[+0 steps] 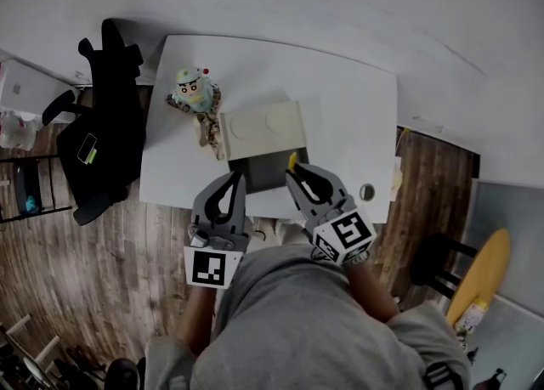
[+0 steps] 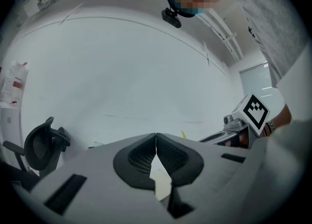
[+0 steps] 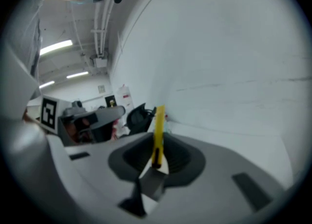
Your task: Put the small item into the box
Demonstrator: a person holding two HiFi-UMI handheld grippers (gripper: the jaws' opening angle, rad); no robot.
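yellow small item [image 3: 157, 131] clenched in right gripper [image 1: 294, 173] fingers above the box [image 1: 265, 171]; left gripper [image 1: 240, 178] fingers pressed together (empty).

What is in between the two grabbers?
The open box: in the head view, its dark inside shows between the left gripper and the right gripper, which pinches a thin yellow item.

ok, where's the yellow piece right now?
The yellow piece is pinched in the right claw, at the centre of the head view, over the right end of the open box.
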